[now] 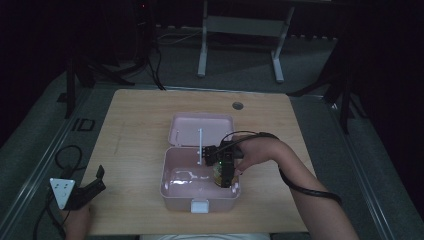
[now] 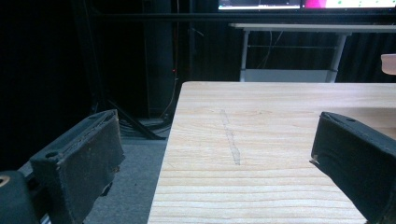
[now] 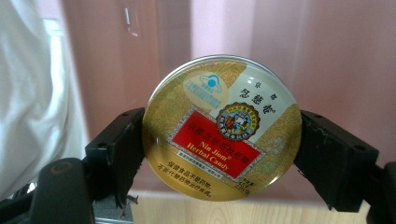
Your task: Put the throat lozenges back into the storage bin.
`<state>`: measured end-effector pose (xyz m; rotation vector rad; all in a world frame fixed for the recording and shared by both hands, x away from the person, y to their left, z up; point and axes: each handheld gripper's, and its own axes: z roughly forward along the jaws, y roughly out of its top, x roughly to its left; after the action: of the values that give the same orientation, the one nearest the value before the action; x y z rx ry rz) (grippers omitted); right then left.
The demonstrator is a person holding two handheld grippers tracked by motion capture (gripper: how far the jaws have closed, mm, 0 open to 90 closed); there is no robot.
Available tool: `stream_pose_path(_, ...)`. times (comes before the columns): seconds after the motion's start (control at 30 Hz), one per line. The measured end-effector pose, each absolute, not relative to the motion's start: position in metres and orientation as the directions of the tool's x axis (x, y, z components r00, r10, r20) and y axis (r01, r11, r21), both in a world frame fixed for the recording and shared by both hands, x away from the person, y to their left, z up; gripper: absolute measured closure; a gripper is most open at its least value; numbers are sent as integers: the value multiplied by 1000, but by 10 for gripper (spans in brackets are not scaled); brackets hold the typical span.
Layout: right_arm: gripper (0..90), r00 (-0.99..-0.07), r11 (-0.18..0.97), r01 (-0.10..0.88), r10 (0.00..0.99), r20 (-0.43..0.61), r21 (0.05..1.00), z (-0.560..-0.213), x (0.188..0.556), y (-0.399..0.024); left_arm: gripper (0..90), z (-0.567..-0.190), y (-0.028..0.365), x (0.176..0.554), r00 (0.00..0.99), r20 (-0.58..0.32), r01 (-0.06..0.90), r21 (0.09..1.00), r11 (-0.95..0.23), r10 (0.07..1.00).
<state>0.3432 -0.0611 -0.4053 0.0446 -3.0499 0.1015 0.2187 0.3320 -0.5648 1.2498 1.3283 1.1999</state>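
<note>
From up high, I see a wooden bench with a pink box on it, near my side. Its lid is open and leans back, away from me. My right gripper is down over the right part of the box. It holds a round candy tin, and the tin sits low inside the box by the right wall. My right hand is just behind the gripper, and a black cable runs along my arm. My left gripper rests far off at the near left corner of the bench, well apart from the box. Its jaws are spread wide and hold nothing.

In my left gripper view, the two black jaws stand far apart. Between them I see bare wood of the bench with a thin grey mark on it. A tiny bit of the pink box peeks in at the right edge. The floor past the bench is dark.

In my right gripper view, the candy tin is big and close. It is gold, with a red label in the middle and a blue badge near the top. My jaws press on its left and right sides, so it is held tight by its rim. The pink box wall is right behind the tin. A strip of the bench shows under it.
</note>
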Motion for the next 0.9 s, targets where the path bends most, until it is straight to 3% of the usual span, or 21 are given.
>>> stream_pose_path(0.63,199,-989,993,-84,-73,129,-85,-463,342,-52,24,-565,333,218,-51,-8,93,996,12,999)
stream_pose_path(0.9,198,-989,995,-56,-43,143,-87,-476,345,-58,24,-565,333,218,-44,-14,83,996,18,999)
